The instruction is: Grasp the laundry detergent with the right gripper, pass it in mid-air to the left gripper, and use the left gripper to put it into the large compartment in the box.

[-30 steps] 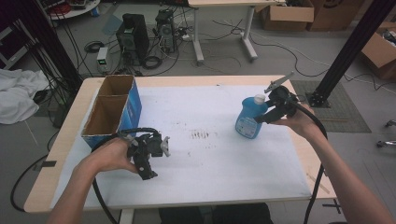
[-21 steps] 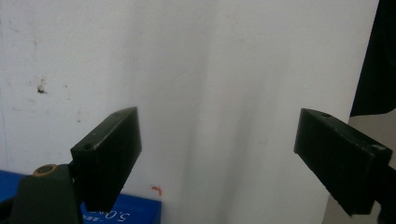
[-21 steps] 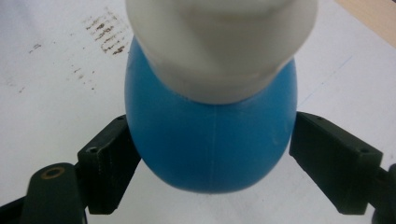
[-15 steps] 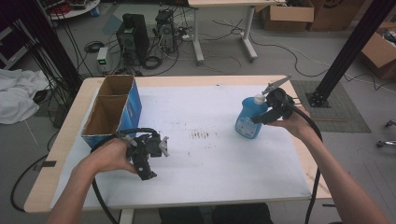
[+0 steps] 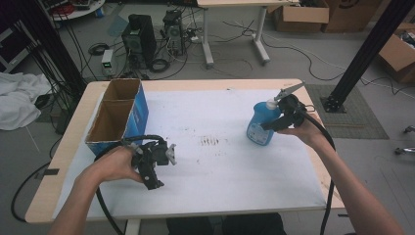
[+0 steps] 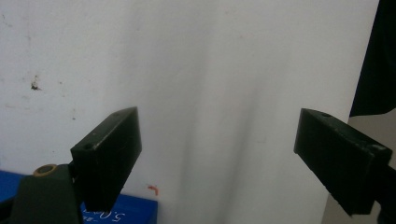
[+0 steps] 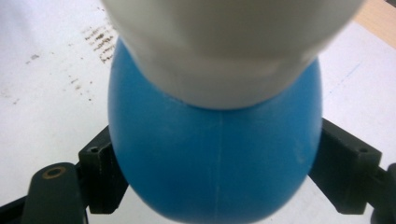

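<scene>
High view: the blue bottle [image 5: 261,125] stands at about three o'clock on the white table [image 5: 225,171], well apart from the cardboard box [image 5: 117,115] at nine o'clock. The right gripper [image 5: 274,123] is closed on the bottle's body from the three o'clock side. Compared with a second ago, the bottle and right hand have shifted very little; the bottle looks slightly more tilted toward nine o'clock, base at or barely off the surface, though contact cannot be confirmed. The left gripper [image 5: 155,164] lies low at seven o'clock, just beside the box, position unchanged.

Left gripper view: the left gripper [image 6: 217,154] has its jaws spread wide with nothing between them, bare white table beyond. A blue corner of the box [image 6: 123,212] shows at six o'clock.

Right gripper view: the right gripper [image 7: 217,170] has both jaws pressed against the bottle [image 7: 215,163], one at nine o'clock, one at three o'clock, below the white cap [image 7: 229,46].

Assessment: the grasp appears secure and settled; a lift or carry toward the box seems the likely step. The rounded body could slip if the squeeze loosens.
</scene>
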